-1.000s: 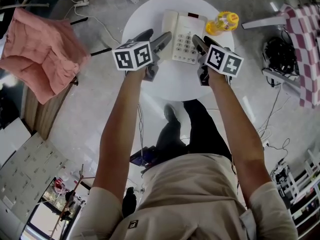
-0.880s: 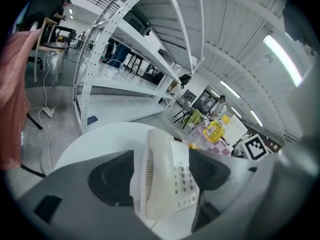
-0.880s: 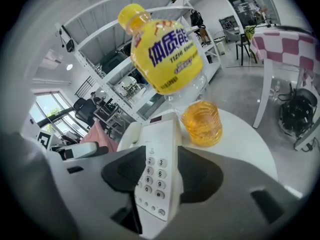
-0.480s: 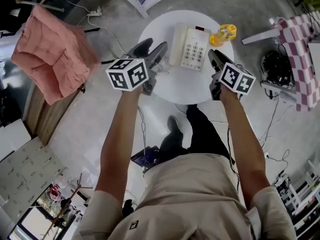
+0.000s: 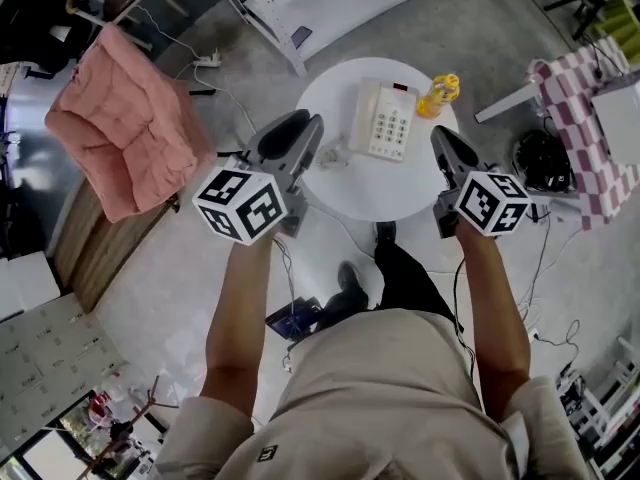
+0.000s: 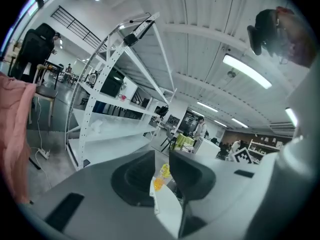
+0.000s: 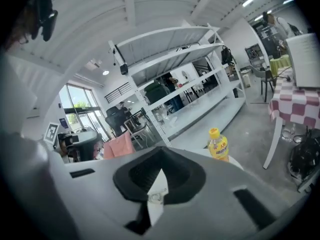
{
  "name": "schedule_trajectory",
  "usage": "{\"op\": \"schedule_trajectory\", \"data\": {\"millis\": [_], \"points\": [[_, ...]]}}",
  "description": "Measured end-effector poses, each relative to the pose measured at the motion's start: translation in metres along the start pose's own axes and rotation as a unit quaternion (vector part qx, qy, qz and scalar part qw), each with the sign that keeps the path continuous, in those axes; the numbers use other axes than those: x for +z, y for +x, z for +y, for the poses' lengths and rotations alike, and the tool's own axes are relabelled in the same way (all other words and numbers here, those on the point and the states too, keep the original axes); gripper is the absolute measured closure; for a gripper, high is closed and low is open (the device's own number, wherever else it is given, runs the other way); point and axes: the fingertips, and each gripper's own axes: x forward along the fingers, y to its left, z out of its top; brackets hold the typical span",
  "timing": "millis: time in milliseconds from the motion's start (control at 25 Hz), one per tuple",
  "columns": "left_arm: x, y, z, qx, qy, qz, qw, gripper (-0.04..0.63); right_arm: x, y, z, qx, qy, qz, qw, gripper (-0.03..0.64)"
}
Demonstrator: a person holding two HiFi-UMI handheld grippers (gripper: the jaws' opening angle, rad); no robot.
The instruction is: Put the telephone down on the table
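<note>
Right gripper (image 7: 162,159): jaws closed tip to tip, nothing clamped; white sliver visible through gap behind tips, identity unclear. Just beyond, right of tips: yellow bottle (image 7: 218,145), upright at edge of white table (image 7: 234,163). Left of tips, farther off: pink cloth (image 7: 119,144), hanging. Behind: long white shelving rack (image 7: 200,96). Far right: red-and-white checked tablecloth (image 7: 295,106), black bag (image 7: 306,160) beneath it.
</note>
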Motion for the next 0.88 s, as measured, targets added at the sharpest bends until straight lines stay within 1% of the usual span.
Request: {"op": "schedule_trajectory", "data": {"millis": [200,400,520,640,760,880], "points": [[0.026,-0.049,-0.041,-0.012,0.030,-0.015,0.9993,0.553,0.019,-0.041,0.061,0.036,-0.069,-0.007,0.997,0.629],[0.052,-0.096,-0.078,-0.027,0.074,-0.038,0.9962,0.571,0.036,-0.081,0.117,0.059,-0.134,-0.018,0.989,0.629],[0.068,-0.124,-0.099,-0.025,0.090,-0.051,0.9944,0.574,0.049,-0.106,0.144,0.066,-0.156,-0.034,0.985,0.627],[0.073,-0.149,-0.115,-0.028,0.110,-0.066,0.9914,0.574,0.058,-0.131,0.167,0.070,-0.171,-0.043,0.982,0.627],[0.078,-0.174,-0.133,-0.022,0.129,-0.063,0.9894,0.574,0.062,-0.155,0.184,0.061,-0.183,-0.045,0.980,0.627],[0.077,-0.196,-0.149,-0.025,0.143,-0.063,0.9873,0.574,0.066,-0.180,0.201,0.059,-0.191,-0.053,0.978,0.627]]}}
